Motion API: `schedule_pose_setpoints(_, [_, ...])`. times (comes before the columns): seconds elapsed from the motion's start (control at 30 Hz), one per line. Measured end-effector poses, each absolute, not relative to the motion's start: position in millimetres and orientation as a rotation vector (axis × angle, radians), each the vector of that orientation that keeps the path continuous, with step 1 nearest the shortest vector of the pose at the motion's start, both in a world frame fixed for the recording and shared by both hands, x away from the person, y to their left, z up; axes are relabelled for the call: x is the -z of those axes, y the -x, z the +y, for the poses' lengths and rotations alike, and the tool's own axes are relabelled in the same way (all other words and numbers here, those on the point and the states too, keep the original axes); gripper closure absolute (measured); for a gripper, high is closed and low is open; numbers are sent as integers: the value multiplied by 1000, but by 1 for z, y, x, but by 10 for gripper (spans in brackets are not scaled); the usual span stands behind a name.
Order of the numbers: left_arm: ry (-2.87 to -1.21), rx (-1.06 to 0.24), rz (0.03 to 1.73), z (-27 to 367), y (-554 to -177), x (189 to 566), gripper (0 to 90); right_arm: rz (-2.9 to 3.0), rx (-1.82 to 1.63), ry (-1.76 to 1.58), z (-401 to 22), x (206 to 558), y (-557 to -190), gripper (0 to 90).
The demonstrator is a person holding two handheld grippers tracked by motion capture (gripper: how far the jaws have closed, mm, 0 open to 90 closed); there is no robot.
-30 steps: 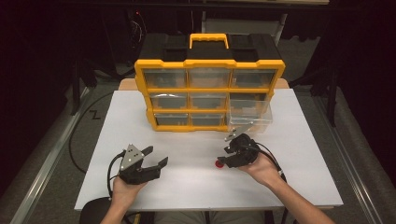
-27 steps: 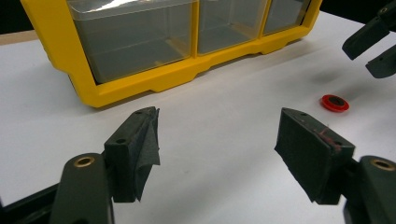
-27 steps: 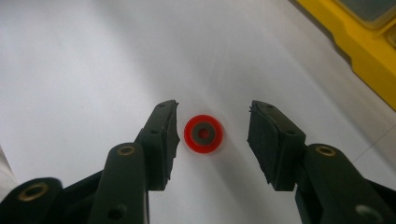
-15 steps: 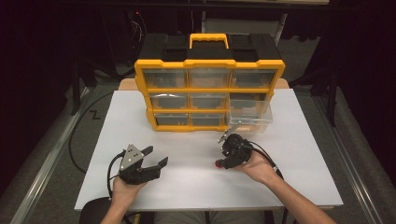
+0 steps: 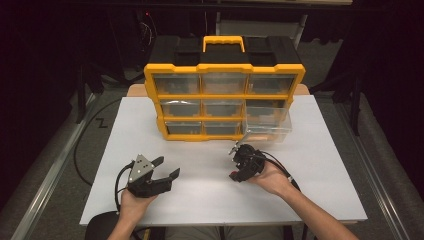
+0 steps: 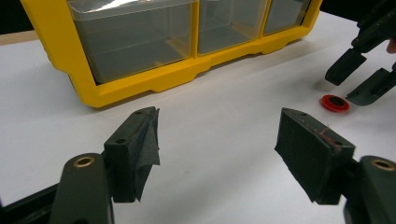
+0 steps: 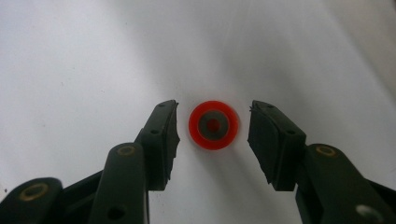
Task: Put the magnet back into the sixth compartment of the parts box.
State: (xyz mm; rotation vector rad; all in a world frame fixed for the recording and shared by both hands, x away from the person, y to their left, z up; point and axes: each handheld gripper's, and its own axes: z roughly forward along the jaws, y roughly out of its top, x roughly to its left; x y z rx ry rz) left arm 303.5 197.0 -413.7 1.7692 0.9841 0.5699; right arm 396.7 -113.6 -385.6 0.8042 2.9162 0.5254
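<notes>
Overhead, a white table (image 5: 320,150) in a dark room; the right gripper (image 7: 212,126), half open, straddles a red disc (image 7: 214,124), seemingly untouched.

The task's thing is a small red ring (image 7: 214,124), a flat round disc with a bright red outer band, a grey inner band and a red dot at its centre (rather like a washer or cap seen from above). It lies flat on the white worktop (image 5: 320,165), in the right half and nearer the front edge than the back. It sits between the two fingers (image 7: 161,140) of the right gripper (image 7: 214,122), with a narrow gap of bare worktop on each side, touched by neither.
</notes>
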Motion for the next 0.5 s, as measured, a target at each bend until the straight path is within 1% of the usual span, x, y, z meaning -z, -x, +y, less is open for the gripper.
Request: schedule_pose_setpoints(0.5, [-1765,-569,985,197,-304,414,297,2940,-445,-796,-107,395,-400,536])
